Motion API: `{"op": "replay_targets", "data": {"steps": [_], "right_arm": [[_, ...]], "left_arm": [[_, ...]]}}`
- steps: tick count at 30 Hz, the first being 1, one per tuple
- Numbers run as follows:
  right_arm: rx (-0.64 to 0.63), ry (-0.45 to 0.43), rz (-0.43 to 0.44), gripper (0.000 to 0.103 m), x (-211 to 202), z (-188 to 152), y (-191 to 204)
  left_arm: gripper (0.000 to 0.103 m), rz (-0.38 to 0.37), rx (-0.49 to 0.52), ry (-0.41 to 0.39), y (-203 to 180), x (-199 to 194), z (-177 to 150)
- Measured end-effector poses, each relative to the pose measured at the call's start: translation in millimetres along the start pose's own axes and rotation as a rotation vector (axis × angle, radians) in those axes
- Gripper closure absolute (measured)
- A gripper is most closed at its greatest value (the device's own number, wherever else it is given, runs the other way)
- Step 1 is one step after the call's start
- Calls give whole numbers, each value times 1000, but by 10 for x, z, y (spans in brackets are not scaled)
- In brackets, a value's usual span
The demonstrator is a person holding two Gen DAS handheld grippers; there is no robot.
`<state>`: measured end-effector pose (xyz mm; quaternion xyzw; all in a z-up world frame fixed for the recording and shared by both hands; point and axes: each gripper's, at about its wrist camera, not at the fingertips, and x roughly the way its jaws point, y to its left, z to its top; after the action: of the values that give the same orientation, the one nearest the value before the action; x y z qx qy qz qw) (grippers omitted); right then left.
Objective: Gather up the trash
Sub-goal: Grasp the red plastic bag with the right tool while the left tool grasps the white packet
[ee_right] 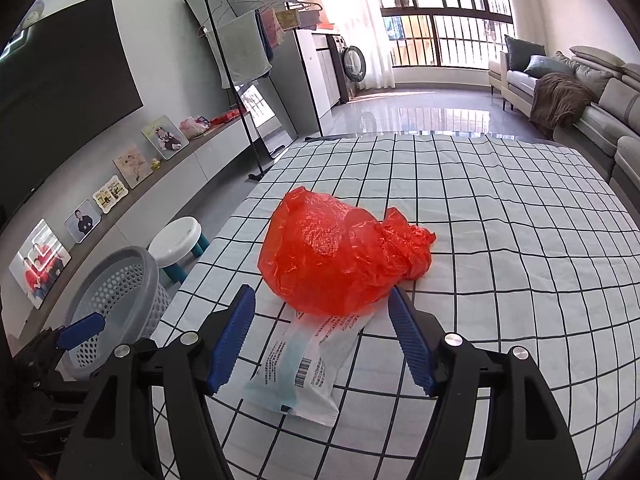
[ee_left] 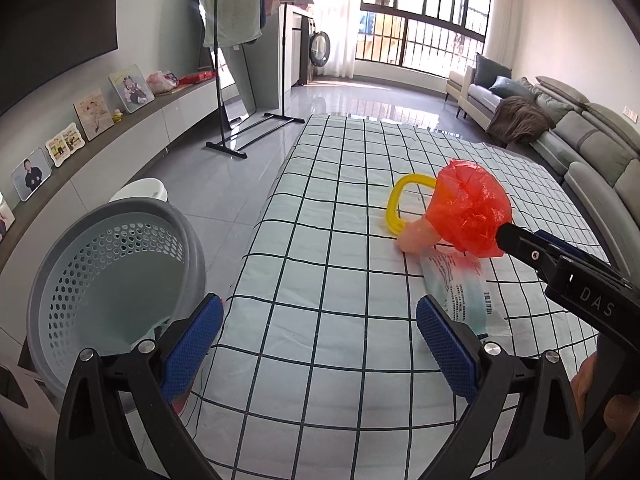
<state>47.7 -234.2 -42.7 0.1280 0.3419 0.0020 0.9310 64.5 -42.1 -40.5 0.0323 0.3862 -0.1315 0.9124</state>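
A crumpled red plastic bag (ee_right: 340,264) rests on the checked cloth (ee_right: 500,280). My right gripper (ee_right: 320,294) is open, its blue fingertips either side of the bag's near end; the left pad stands clear of it. A white printed wrapper (ee_right: 304,368) lies flat under and between these fingers. In the left wrist view the red bag (ee_left: 468,212) sits at the tip of the right gripper (ee_left: 508,236), with a yellow ring (ee_left: 400,208) behind it and the wrapper (ee_left: 460,292) nearer. My left gripper (ee_left: 320,304) is open and empty, beside a grey perforated basket (ee_left: 112,272).
The basket (ee_right: 116,300) stands on the floor off the cloth's left edge, next to a white stool (ee_right: 180,240). A clothes rack (ee_left: 224,80) stands further back left, and a grey sofa (ee_left: 580,140) runs along the right. Framed photos line the left shelf.
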Motion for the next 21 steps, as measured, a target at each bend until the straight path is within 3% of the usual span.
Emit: {"op": "replay_targets", "data": {"steps": [8,17,20,21], "right_arm": [[-18,6,-4,32,169,116,47],[-61,57,-84,30,488,201,124],[-46,70,-74,31,527,196,92],[-42,72,-67,39,522,197,81]], "left_arm": [[8,-2,-2,14,20,107,2],[8,-1,-4,31,40,208,-4],[8,-2,0,33,28,205,-14],[8,-3,0,34,23,206,-16]]}}
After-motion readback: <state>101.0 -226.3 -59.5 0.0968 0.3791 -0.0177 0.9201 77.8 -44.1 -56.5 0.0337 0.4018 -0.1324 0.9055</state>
